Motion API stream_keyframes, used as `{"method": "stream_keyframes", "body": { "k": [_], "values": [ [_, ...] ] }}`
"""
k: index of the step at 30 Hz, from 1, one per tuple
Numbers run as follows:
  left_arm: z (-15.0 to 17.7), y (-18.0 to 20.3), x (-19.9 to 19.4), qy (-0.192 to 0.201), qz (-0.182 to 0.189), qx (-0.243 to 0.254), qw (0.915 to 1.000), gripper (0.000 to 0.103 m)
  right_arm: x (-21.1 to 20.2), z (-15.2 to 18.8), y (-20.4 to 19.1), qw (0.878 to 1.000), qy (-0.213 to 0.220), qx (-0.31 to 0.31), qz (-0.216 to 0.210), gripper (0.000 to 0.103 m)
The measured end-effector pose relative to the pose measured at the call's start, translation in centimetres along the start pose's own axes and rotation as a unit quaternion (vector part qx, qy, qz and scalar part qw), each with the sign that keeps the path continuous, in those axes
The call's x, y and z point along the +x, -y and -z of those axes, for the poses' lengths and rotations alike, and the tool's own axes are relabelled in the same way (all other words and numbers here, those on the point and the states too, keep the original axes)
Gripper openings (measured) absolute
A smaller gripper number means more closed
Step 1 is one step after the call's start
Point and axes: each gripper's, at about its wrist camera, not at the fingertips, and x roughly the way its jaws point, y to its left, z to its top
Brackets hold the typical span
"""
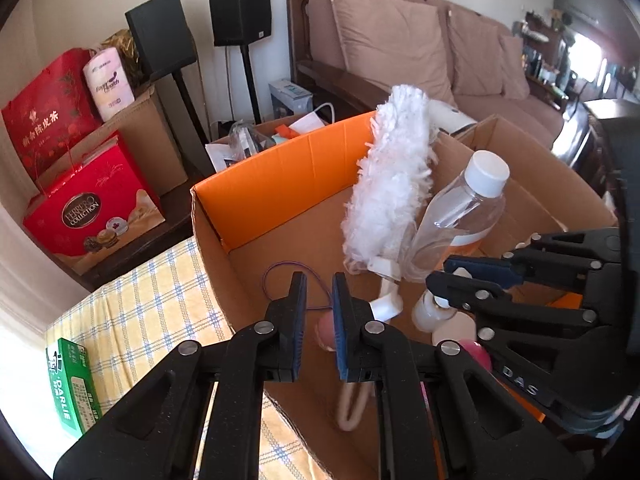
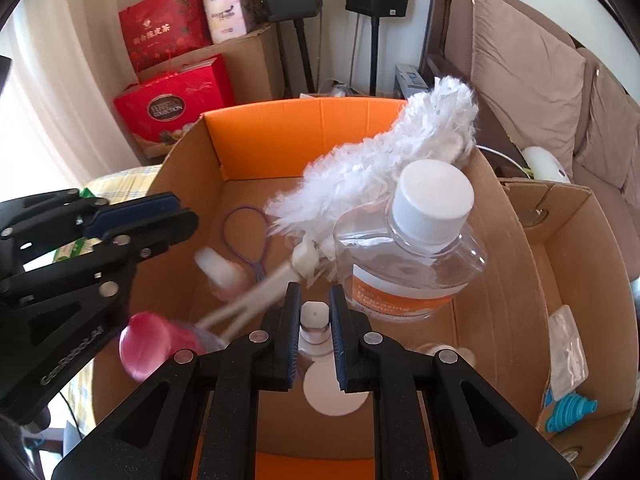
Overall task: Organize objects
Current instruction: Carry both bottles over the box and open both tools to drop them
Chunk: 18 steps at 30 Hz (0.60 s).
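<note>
Right wrist: right hand-held gripper [image 2: 314, 320] straddles a small bottle [image 2: 315, 326] loosely.

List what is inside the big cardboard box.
Visible in the cardboard box: white duster, clear bottle, purple loop tool, small white-capped bottle, pink-capped item. The grippers hide the near floor.

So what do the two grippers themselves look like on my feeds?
Both are matte black plastic linkage frames with round silver pivot screws and triangular cut-outs. The left gripper has flat fingers faced with dark blue pads; its side carries white lettering, too blurred to read fully. The right gripper matches, with white letters ending in "DAS". No cables or sleeves show.
</note>
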Motion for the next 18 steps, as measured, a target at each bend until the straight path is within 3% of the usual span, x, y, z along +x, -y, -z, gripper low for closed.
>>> {"method": "stream_keyframes", "body": {
  "k": [8,9,11,14,18],
  "values": [
    [0.2,-1.5,-1.0,0.003,0.012,-0.036,0.9993,0.015,-0.5,0.0,0.9,1.000,0.009,0.017,0.000,0.014],
    [0.2,-1.8,-1.3,0.006,0.013,-0.041,0.9990,0.019,-1.0,-0.1,1.0,1.000,0.015,0.019,0.003,0.017],
    [0.4,-2.5,-2.4,0.014,0.020,-0.057,0.9981,0.044,-2.4,-0.4,1.2,0.999,0.033,0.021,0.006,0.020],
    [0.8,-3.6,-4.0,0.027,0.026,-0.077,0.9963,0.065,-4.3,-0.8,1.2,0.998,0.056,0.026,0.007,0.035],
    [1.5,-5.0,-6.1,0.038,0.021,-0.095,0.9945,0.074,-7.0,-1.0,0.4,0.996,0.084,0.021,0.002,0.054]
  ]
}}
